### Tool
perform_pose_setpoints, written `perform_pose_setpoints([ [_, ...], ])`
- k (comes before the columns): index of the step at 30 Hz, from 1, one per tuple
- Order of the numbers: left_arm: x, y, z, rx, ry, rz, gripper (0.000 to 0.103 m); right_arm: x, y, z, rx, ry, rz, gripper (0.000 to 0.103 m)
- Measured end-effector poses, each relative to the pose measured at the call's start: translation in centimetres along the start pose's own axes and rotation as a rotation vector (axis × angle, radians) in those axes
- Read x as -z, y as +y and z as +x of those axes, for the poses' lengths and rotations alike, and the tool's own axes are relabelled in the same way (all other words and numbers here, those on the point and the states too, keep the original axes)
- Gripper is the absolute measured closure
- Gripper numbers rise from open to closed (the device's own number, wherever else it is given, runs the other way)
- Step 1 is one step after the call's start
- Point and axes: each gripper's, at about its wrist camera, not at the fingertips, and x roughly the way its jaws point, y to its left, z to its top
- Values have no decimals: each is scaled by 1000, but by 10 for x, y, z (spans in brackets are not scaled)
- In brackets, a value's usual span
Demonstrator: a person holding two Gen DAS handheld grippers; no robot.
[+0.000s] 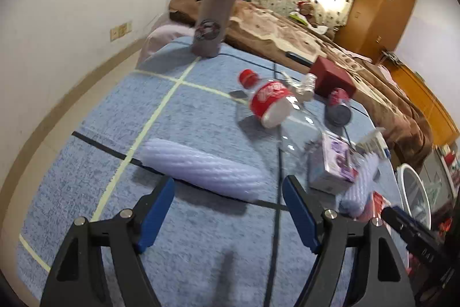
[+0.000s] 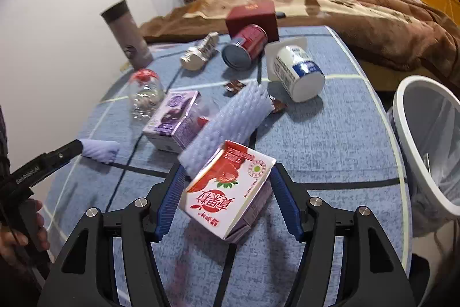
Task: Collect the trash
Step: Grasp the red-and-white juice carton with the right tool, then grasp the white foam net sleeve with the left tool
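Currently: right tongs (image 2: 227,189) spread wide, red-and-white strawberry milk carton (image 2: 230,192) between its blue pads, unpressed, on the blue carpeted surface (image 2: 330,140). Left tongs (image 1: 228,192) open, empty, just short of a lilac ribbed foam sleeve (image 1: 198,167). White-rimmed mesh bin (image 2: 425,146) right of right tongs. Step: picking up; next, closing squarely on carton.

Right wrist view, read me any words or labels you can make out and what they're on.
"GenROBOT.AI", partly blurred: side of the black left claw.
Red Chinese characters, upside down: red-and-white strawberry drink carton between the right claw's fingers.
Blue-and-white cup, purple carton, dark red box: print too blurred.
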Motion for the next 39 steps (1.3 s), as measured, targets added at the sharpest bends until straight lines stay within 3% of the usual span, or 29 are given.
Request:
perform_pose_setpoints([
  [2,-3,8,7,15,19,-35,24,1,4,5,46,18,-7,39],
  [7,-7,21,25,60,67,-124,24,0,2,7,64,17,13,38],
  [15,-23,28,50,48,97,-202,24,-3,14,20,124,44,-52,35],
  [25,-17,7,56,13,109,-67,24,3,12,12,135,43,-98,35],
  [36,3,8,43,-130,140,129,24,11,-4,-4,147,68,-137,35],
  [39,9,15,37,-136,157,159,24,13,-7,-5,130,98,-147,35],
])
